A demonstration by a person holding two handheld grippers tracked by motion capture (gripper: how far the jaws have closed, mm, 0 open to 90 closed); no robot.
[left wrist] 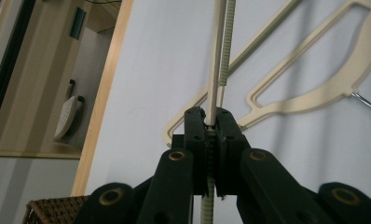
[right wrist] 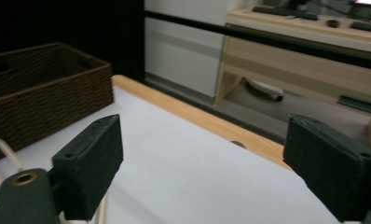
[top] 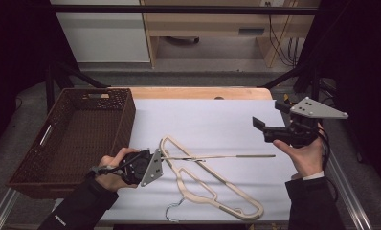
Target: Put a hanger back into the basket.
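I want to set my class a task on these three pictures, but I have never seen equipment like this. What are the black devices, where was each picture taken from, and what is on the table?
A person holds a hand-operated gripper in each hand; there is no robot arm. The high view looks down from above the person. The other two come from cameras riding on each gripper, looking along its black fingers.

On the white table lies a cream clothes hanger with a wire hook. A brown woven basket stands at the left.

The left gripper is shut on one end of a thin cream rod; its own view shows the fingers pinching it. The rod reaches across the hanger.

The right gripper is open, holds nothing, and hangs above the table's right side.
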